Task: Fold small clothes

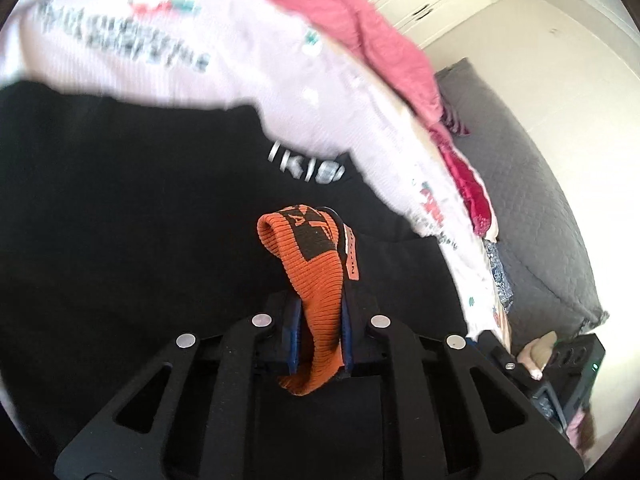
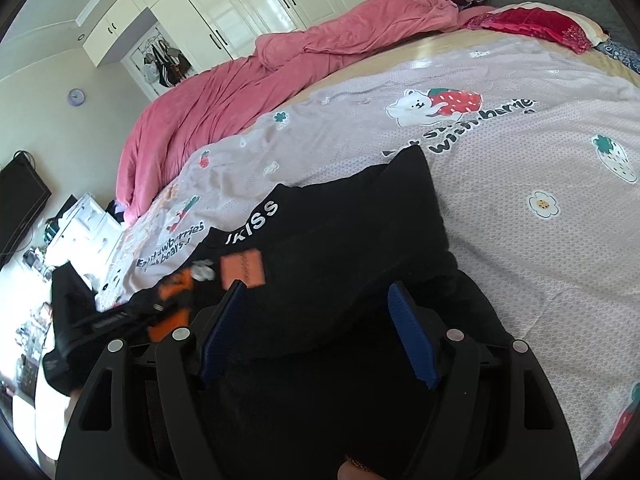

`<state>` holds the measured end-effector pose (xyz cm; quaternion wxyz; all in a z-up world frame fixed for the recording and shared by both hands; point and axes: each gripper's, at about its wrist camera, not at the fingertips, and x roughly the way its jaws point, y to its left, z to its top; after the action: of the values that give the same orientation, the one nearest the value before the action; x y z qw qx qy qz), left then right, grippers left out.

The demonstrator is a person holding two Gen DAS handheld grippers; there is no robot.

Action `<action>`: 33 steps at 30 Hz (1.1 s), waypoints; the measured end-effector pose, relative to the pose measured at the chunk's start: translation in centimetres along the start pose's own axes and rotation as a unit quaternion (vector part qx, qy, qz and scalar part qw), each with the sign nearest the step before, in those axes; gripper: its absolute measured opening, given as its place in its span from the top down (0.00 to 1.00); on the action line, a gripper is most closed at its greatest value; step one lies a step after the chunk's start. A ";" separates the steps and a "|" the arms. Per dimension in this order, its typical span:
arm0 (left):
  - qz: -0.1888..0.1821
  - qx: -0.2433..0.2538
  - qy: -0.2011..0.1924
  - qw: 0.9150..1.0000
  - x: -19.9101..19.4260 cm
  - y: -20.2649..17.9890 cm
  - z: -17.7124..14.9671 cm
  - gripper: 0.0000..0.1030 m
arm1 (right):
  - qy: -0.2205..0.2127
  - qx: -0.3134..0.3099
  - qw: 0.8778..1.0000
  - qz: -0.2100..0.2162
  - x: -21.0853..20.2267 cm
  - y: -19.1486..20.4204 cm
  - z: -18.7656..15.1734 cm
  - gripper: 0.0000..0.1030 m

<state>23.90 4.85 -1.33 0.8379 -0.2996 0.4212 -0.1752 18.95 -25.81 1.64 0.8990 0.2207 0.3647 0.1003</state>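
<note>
A bed is covered w/ a pale lilac sheet (image 2: 500,152) printed w/ bears, strawberries and lettering; a pink blanket (image 2: 240,92) is bunched along its far side, w/ white wardrobes (image 2: 248,4) seen behind. A black garment (image 2: 340,240), lettered "KISS" in white, is spread on the sheet at the near edge of the bed and fills the lower half of both wrist views. An orange patch (image 2: 242,268) is seen on it in the right view, blurred. The right gripper (image 2: 316,332) is held over the black cloth, blue pads spread wide, nothing pinched btwn them; whether the pads touch the fabric can't be told. The left gripper (image 1: 320,336) is pressed together on an orange ribbed band (image 1: 316,276) w/ black lettering, its looped end sticking out beyond the fingertips, above the black garment.
</note>
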 end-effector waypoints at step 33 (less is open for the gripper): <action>0.141 0.078 0.016 0.987 -1.3 0.7 -1.0 0.65 | 0.003 -0.068 0.996 -0.065 2.2 1.4 0.1 0.31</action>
<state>22.36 5.72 -1.53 0.8682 -0.1685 0.4576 -0.0922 20.57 -23.91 1.05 0.9157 0.1341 0.3731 0.0665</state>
